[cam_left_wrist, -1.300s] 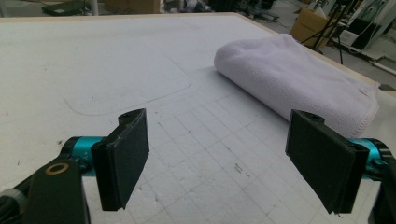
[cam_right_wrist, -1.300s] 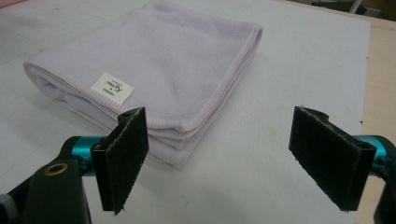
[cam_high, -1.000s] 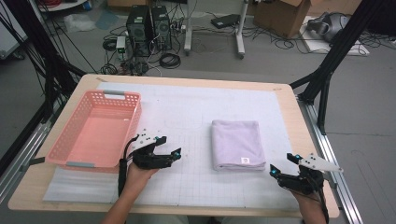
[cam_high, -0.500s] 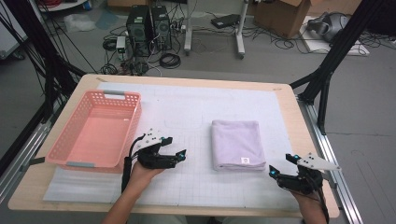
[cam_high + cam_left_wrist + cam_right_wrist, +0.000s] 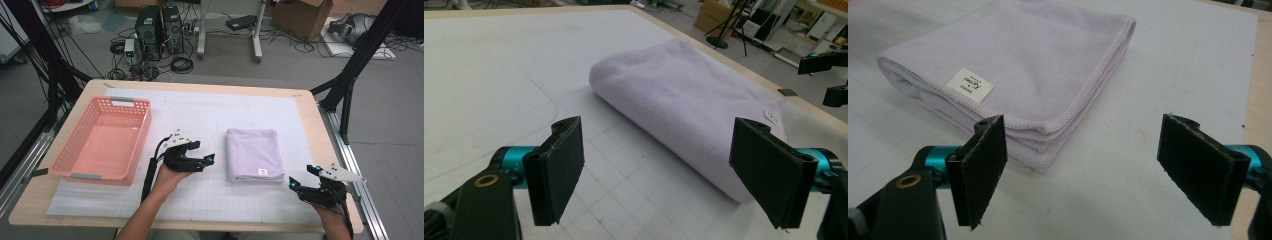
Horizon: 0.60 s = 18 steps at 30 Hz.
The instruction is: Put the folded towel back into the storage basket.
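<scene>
Towel [image 5: 254, 155], folded and lilac, is lying flat on the white mat [image 5: 200, 115], well to the right of the pink basket [image 5: 102, 140], with nothing gripping it yet. Left gripper [image 5: 204, 161] is hovering just beside its left edge and right gripper [image 5: 300, 179] near its right corner, both with jaws spread wide; the grasp and any lifting are, I judge, all still to come.

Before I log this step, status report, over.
Both grippers open, empty. Folded lilac terry towel flat between them, untouched. Nothing in the way.

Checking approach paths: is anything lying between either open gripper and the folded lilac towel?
Nothing visible. Bare white mat separates the left gripper and the right gripper from the folded lilac towel; both stand open.
</scene>
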Each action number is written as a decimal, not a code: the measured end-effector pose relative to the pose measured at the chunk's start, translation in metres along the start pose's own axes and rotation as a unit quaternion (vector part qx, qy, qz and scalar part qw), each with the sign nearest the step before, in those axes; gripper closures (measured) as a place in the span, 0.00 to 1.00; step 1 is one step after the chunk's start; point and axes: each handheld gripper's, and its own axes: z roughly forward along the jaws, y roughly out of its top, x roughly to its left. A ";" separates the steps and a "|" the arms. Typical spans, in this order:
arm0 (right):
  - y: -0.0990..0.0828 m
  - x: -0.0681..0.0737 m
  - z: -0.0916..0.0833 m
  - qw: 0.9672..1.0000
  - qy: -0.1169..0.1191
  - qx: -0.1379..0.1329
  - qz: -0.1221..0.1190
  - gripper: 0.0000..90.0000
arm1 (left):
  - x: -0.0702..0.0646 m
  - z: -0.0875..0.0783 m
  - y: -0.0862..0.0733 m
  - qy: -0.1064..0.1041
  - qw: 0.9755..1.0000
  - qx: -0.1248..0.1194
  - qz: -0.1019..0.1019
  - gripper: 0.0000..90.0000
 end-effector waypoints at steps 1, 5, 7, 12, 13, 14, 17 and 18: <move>0.000 0.000 0.000 1.000 0.000 0.000 0.003 0.21 | -0.001 0.003 0.002 -0.002 1.000 0.001 -0.004 0.25; 0.000 0.000 0.000 1.000 0.002 0.000 0.003 0.21 | -0.002 0.014 0.008 -0.016 1.000 0.010 -0.014 0.25; 0.000 0.000 0.000 1.000 0.003 0.001 0.002 0.21 | -0.003 0.020 0.010 -0.016 1.000 0.017 -0.017 0.25; 0.000 0.000 0.001 1.000 0.004 0.000 0.000 0.21 | -0.007 0.033 0.014 -0.016 0.999 0.031 -0.019 0.24; 0.000 0.000 0.001 1.000 0.004 0.001 0.001 0.21 | -0.007 0.036 0.014 -0.015 0.999 0.035 -0.021 0.24; 0.000 0.000 0.001 1.000 0.004 0.000 0.003 0.21 | -0.007 0.039 0.015 -0.012 0.999 0.039 -0.022 0.24; 0.000 0.000 0.000 1.000 0.005 0.000 0.004 0.21 | -0.008 0.047 0.015 -0.010 0.998 0.049 -0.028 0.24; 0.000 0.000 0.000 1.000 0.005 0.000 0.003 0.21 | -0.009 0.051 0.014 -0.008 0.998 0.056 -0.028 0.24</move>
